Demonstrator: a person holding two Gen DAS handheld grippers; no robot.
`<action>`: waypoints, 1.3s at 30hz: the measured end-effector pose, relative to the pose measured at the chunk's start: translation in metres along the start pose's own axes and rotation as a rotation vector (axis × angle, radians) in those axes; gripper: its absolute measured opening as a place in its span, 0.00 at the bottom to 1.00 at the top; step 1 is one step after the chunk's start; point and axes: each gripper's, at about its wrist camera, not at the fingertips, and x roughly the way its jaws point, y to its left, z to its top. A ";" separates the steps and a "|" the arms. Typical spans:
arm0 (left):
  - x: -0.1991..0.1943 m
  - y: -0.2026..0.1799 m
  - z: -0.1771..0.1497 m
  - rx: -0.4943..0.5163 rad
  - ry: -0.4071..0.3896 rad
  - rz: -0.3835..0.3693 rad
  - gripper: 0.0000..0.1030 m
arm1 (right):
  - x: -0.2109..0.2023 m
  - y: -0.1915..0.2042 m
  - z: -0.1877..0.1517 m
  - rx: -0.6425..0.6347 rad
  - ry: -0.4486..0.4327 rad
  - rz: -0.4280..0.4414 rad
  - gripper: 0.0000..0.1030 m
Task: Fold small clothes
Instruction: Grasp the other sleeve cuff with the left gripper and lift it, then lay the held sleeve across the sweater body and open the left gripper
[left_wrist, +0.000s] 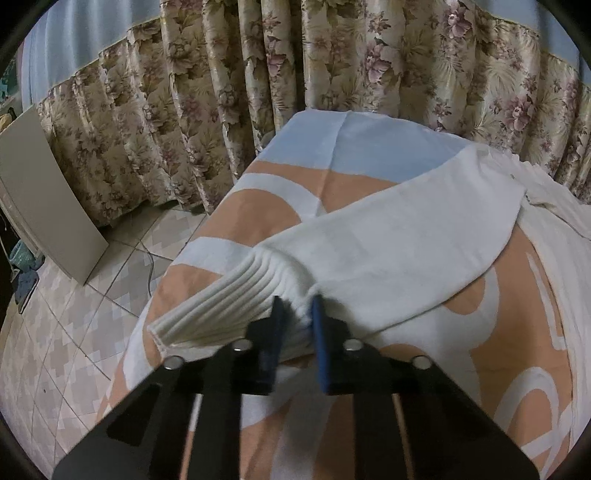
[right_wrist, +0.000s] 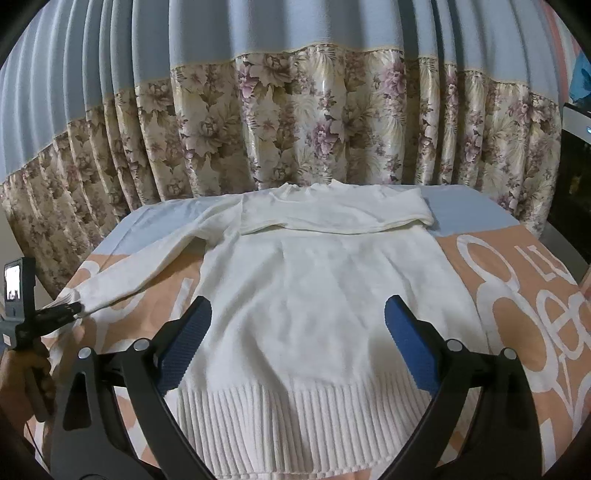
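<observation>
From the right wrist I saw one whole white sweater (right_wrist: 325, 295) spread flat on the surface (right_wrist: 517, 280), its ribbed hem nearest me, one sleeve folded across the chest, the other stretching toward 9 o'clock. My right claw (right_wrist: 297, 345) hung wide open above the hem, gripping nothing. Only the left wrist view showed the ribbed cuff (left_wrist: 218, 306) up close, my left claw (left_wrist: 297, 325) pinched onto that sleeve beside it.

Sweater (right_wrist: 325, 291) is soft matt white knit, ribbed at cuff (left_wrist: 218, 306) and hem; curtain (right_wrist: 295, 129) is glossy floral satin; gripper pads (right_wrist: 184, 347) are textured blue rubber; floor (left_wrist: 66, 325) is smooth tile
</observation>
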 end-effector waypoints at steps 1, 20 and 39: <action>0.000 0.000 0.000 0.002 0.000 0.006 0.09 | 0.001 -0.002 0.001 0.002 -0.002 -0.001 0.94; -0.039 -0.084 0.052 -0.001 -0.087 0.106 0.05 | 0.042 -0.030 0.017 -0.010 0.035 0.002 0.95; -0.011 -0.291 0.133 0.129 -0.100 -0.091 0.05 | 0.123 -0.082 0.079 -0.025 0.011 0.052 0.96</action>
